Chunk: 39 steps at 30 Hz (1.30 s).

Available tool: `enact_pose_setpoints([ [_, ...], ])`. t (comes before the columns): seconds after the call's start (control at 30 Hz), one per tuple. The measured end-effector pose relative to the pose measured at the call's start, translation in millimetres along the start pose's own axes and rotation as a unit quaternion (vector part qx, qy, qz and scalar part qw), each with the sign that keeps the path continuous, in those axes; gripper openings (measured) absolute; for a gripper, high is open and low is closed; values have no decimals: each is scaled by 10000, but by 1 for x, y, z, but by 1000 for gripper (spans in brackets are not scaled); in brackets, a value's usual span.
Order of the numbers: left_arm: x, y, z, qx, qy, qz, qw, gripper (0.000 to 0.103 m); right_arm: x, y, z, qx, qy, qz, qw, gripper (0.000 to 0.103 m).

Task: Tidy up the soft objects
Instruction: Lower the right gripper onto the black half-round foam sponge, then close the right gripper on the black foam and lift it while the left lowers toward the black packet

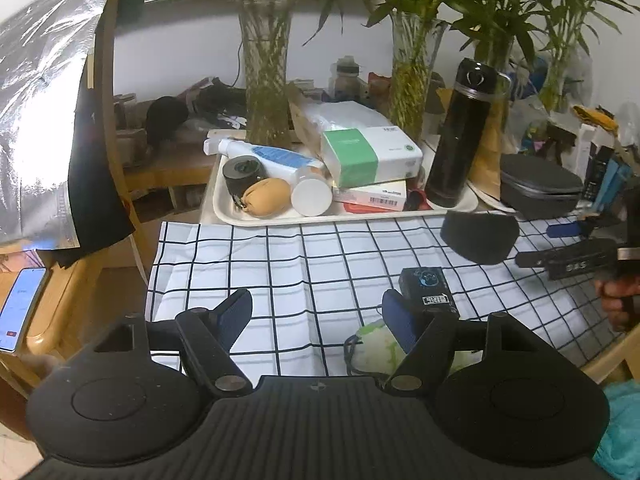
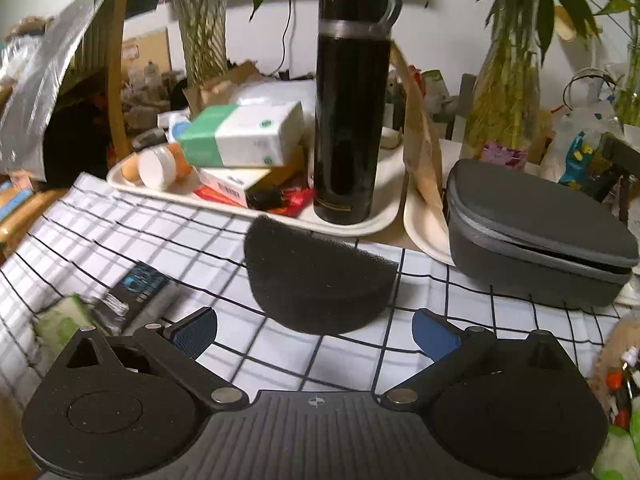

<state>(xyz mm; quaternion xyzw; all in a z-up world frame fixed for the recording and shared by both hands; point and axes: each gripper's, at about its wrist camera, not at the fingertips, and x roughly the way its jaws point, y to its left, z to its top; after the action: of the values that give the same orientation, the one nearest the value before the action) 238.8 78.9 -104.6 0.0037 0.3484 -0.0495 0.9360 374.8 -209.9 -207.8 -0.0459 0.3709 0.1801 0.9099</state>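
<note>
A black half-round foam sponge [image 2: 316,276] lies on the checked cloth [image 2: 100,236], just ahead of my right gripper [image 2: 316,332]. That gripper is open, with nothing between its blue pads. The same sponge [image 1: 478,238] shows at the right in the left wrist view. My left gripper [image 1: 318,316] hangs open over the cloth [image 1: 280,264], empty. A green-and-white soft bundle [image 1: 376,350] lies partly hidden behind its right finger [image 1: 400,320]. A small black box [image 1: 428,288] sits just beyond that finger. A tan soft pouch [image 1: 268,196] rests in the white tray [image 1: 224,212].
The tray also holds a tall black flask [image 2: 348,120], a green-and-white tissue pack [image 2: 240,136], bottles and boxes. A grey zip case [image 2: 536,232] stands at the right. Glass vases with plants [image 1: 266,80] line the back. A phone [image 1: 20,308] lies far left. A hand [image 1: 616,300] shows at the right edge.
</note>
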Motion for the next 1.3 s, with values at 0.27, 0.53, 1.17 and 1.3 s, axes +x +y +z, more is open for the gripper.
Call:
enact_pose_setpoints([
  [0.27,0,-5,3,65,-69,-28,10000,71,33,-1,-3,-10,39,-182,9998,103],
  [0.53,3,-5,3,80,-43,-3,10000,71,49,5,2,-80,-31,-194,9998,103],
  [1.17,7,-1,6,-45,-45,124,9999,71,42,-14,15,453,-72,-386,9982,83],
  [1.3,8,2,4,9,-8,173,9999,71,16,-13,26,249,-177,-319,9990,83],
])
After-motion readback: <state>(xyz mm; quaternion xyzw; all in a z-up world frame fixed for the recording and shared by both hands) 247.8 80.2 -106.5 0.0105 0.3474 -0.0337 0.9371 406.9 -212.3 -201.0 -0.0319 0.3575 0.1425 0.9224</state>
